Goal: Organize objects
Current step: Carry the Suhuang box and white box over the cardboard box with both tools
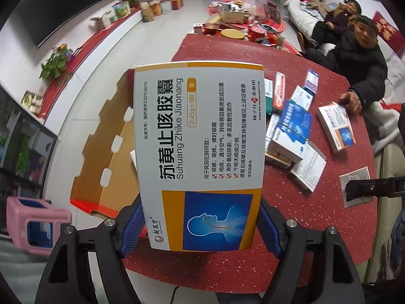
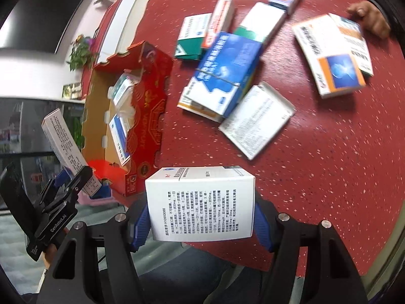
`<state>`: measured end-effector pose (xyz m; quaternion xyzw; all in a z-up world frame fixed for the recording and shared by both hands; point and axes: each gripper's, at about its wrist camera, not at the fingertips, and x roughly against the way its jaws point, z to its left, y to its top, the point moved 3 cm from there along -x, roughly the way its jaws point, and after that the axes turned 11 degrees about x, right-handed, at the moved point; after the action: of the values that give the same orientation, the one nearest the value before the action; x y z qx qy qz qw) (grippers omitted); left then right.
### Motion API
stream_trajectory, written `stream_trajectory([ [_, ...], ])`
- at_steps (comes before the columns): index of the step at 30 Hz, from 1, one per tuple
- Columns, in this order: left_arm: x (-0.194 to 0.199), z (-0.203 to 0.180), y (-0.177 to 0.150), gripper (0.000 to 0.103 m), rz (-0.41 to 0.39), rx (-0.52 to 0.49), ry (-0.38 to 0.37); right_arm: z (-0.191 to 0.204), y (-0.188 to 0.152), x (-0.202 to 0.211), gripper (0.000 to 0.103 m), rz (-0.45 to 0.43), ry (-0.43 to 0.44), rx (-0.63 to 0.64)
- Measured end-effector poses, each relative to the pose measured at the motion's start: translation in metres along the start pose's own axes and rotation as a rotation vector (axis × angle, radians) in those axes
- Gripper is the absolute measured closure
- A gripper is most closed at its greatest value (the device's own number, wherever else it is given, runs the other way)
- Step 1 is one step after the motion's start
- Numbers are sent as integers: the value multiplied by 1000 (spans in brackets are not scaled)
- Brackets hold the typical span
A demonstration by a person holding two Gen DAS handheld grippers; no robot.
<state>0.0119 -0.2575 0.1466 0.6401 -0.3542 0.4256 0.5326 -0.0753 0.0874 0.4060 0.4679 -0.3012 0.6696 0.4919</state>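
Medicine boxes, sorted near to far. White box with black print [image 2: 201, 209]: clamped between the blue pads of the right gripper [image 2: 201, 224], above the near edge of the red table [image 2: 329, 177]. Orange-and-white box [image 1: 200, 152]: gripped at its lower end by the left gripper [image 1: 200, 224], held over the open red carton [image 2: 149, 116]. Carton: two boxes inside. Loose pile [image 2: 227, 76]: mid-table. Far side: a person's hand [image 2: 370, 16] by another orange-and-white box [image 2: 331, 58].
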Motion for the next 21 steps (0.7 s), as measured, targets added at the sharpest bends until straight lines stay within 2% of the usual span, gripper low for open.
stream_trajectory([
  [8,-3,25,1,21,2,72,14,26,15,-8,36,20,6,70],
  [21,-11,50,6,21,18,123,42,70,36,-23,36,52,34,170],
])
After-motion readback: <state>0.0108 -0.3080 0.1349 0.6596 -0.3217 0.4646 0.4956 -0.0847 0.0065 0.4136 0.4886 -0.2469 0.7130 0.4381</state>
